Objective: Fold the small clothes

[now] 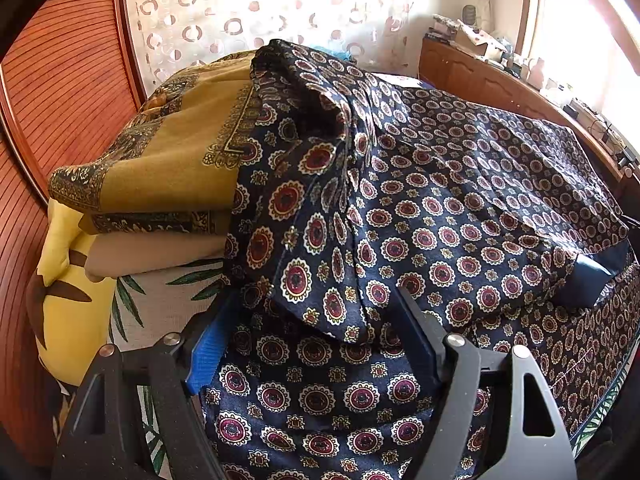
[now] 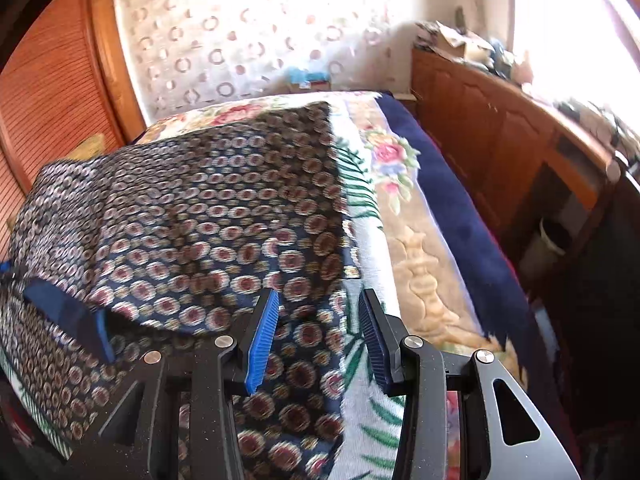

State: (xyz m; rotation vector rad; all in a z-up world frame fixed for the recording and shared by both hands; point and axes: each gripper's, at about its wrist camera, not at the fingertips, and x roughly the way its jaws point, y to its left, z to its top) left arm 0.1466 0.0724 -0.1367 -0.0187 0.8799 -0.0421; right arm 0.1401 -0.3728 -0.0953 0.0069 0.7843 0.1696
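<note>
Plainly, we see no box or basket at close range; the bed (image 2: 404,216) with its flowered cover serves as the work surface, and only the far wooden cabinet (image 2: 492,128) on the right carries a heap of small clutter that we cannot sort out. Spread over the bed lies the navy medallion-print garment (image 1: 420,208), partly folded, one flap turned over toward the near side and a plain dark blue cuff (image 1: 596,280) showing at the right in the left wrist view. On the far left sits a stack of folded clothes (image 1: 160,184), an ochre bordered piece on top and a beige one under it, resting against a yellow cushion (image 1: 64,288). Our left gripper (image 1: 308,332) stands wide, its jaws on either side of a raised fold of the garment; whether the pads press on the cloth we cannot tell. Our right gripper (image 2: 320,340) stands partly apart over the garment's right edge, where the print meets the cover, and nothing is pinched between its blue pads (image 2: 262,344).
</note>
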